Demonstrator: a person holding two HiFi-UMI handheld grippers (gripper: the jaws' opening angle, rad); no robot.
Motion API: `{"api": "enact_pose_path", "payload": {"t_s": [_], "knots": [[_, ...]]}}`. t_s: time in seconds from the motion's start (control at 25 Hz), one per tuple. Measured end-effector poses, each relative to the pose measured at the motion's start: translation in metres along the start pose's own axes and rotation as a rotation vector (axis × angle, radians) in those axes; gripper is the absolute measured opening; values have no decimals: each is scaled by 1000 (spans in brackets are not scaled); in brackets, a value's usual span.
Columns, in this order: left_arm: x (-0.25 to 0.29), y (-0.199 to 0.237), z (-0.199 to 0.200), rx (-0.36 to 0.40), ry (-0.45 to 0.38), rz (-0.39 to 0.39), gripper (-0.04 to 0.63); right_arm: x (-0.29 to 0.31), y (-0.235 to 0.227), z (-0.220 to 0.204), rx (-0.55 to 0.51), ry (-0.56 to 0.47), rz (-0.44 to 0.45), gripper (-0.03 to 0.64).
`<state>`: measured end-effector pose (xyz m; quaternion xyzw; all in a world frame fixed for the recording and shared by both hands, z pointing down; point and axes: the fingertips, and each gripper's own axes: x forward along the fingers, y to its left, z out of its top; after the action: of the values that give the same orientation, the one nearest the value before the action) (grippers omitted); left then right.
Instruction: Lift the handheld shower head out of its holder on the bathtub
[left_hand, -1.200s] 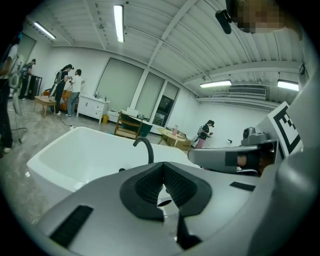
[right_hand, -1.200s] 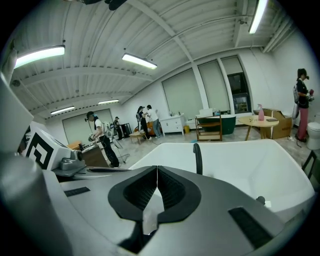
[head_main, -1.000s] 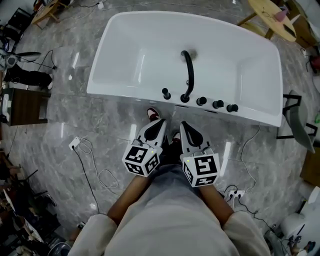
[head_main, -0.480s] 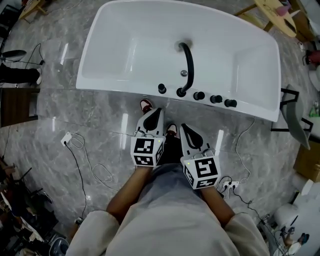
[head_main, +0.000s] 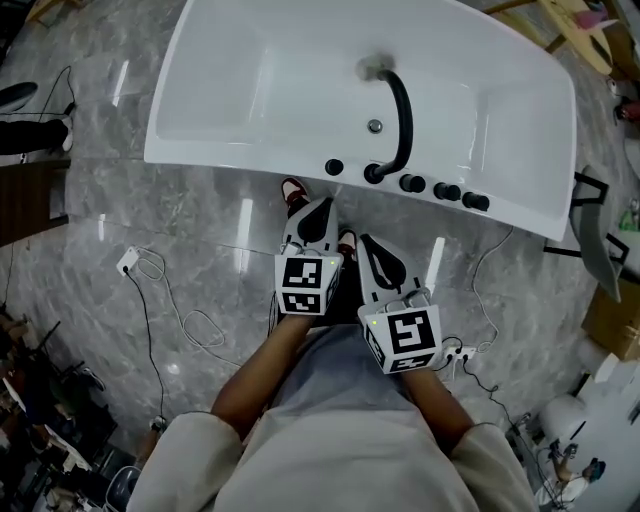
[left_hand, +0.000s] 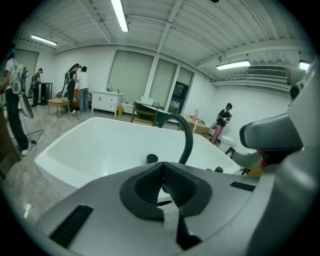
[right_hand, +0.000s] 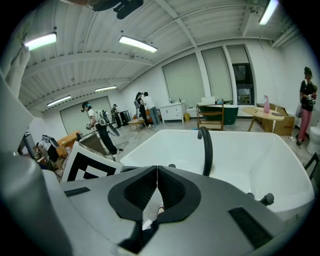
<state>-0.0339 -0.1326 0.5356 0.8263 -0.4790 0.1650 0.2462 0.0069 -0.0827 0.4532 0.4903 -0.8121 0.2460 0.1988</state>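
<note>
The white bathtub (head_main: 250, 170) lies across the top of the head view. On its near rim stand a black arched spout (head_main: 398, 105) and a row of small black fittings: one to the spout's left (head_main: 334, 167) and three to its right (head_main: 447, 191). I cannot tell which fitting is the shower head. My left gripper (head_main: 318, 215) and right gripper (head_main: 372, 250) hover side by side over the floor, short of the rim, both shut and empty. The left gripper (left_hand: 161, 167) faces the spout (left_hand: 186, 135). The right gripper (right_hand: 157, 172) sees the spout (right_hand: 207, 150) too.
A power strip with white cable (head_main: 130, 262) lies on the marble floor at left, and another strip (head_main: 457, 352) lies by my right hand. A shoe (head_main: 293, 190) shows just below the tub rim. A black stand (head_main: 590, 235) is at the right. People (left_hand: 77, 87) stand far off.
Both grippers have sunk and drawn nearer the tub rim. The left one moved right, closer to the right one, and rolled so its marker cube faces up.
</note>
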Motion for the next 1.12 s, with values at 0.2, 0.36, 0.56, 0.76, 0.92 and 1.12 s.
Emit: {"api": "enact_pose_path", "payload": {"t_s": [0.2, 0.36, 0.56, 0.76, 0.92, 1.12], "knots": [[19, 6, -11, 11, 38, -26, 6, 32, -11, -7, -3, 9, -33, 15], [36, 14, -23, 11, 57, -26, 6, 49, -22, -13, 24, 14, -53, 15], [62, 22, -42, -2, 82, -59, 6, 61, -24, -24, 82, 45, -66, 15], [90, 28, -63, -17, 133, -58, 8, 69, -22, -39, 111, 80, -51, 15], [103, 34, -78, 17, 175, -25, 59, 73, -22, -47, 130, 103, -47, 15], [121, 39, -89, 25, 209, -14, 115, 78, -28, -54, 152, 128, -56, 15]]}}
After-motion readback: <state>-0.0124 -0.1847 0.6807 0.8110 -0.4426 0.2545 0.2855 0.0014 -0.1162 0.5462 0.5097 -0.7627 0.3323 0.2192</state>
